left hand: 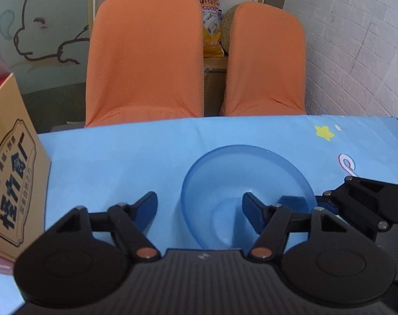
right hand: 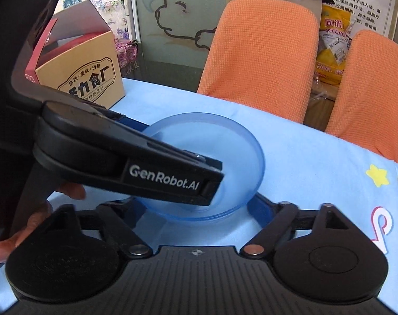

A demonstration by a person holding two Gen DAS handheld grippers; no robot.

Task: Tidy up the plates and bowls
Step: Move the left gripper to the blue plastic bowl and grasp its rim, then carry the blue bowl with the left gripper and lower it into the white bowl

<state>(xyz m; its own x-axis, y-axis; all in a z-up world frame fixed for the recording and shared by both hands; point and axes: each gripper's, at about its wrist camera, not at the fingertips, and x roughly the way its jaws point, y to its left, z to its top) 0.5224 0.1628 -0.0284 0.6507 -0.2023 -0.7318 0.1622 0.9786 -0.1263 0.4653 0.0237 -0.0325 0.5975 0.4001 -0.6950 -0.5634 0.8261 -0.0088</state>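
While the translucent blue bowl (left hand: pixel 247 183) sat on the light blue tablecloth (left hand: pixel 120 157) before two orange chairs (left hand: pixel 146 60), the left gripper (left hand: pixel 200 211) straddled its near-left rim, jaws parted, pads not pressing; the right gripper (right hand: pixel 196 211) stood open astride its near edge; a cardboard box (right hand: pixel 80 71) stood well left of the bowl.

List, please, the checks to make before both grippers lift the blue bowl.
1. Bowl upright on the tablecloth: ok.
2. Left gripper straddles the rim, one finger inside, one outside: ok.
3. Left pads pressing the bowl wall: not ok, a gap shows.
4. Right gripper touching the bowl: cannot tell, the left gripper hides one finger.
5. Cardboard box stands apart from the bowl: ok.
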